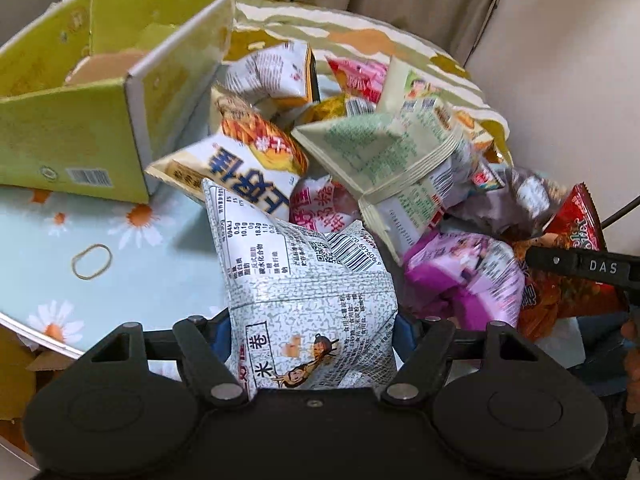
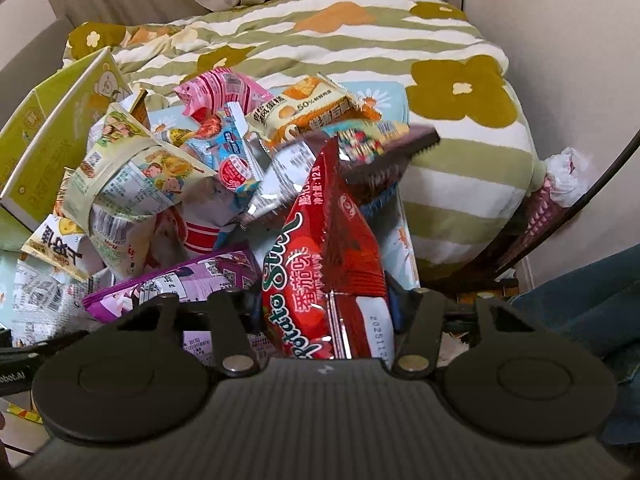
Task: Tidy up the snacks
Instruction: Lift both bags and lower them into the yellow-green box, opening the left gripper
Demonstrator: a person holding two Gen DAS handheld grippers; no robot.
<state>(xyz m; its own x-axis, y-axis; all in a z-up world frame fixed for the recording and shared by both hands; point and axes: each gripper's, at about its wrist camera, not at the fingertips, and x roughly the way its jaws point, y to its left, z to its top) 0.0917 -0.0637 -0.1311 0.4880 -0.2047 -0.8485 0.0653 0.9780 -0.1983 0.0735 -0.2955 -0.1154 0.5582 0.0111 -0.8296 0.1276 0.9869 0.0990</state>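
Observation:
My left gripper (image 1: 314,332) is shut on a white and grey rice-roll snack bag (image 1: 304,280), held upright in front of the pile. My right gripper (image 2: 324,308) is shut on a red Potato Stix packet (image 2: 320,256), which stands up between the jaws. A heap of snack packets (image 1: 392,148) covers the table; it also shows in the right wrist view (image 2: 208,152). An open yellow-green cardboard box (image 1: 120,92) stands at the left, and its side shows in the right wrist view (image 2: 48,148). The right gripper's arm (image 1: 580,266) reaches in at the right edge.
A rubber band (image 1: 92,261) lies on the daisy-print light blue tabletop (image 1: 80,240). A green striped flowered blanket (image 2: 440,92) lies behind the pile. Beige walls and a curtain close the back. A dark cable (image 2: 600,184) runs at the right.

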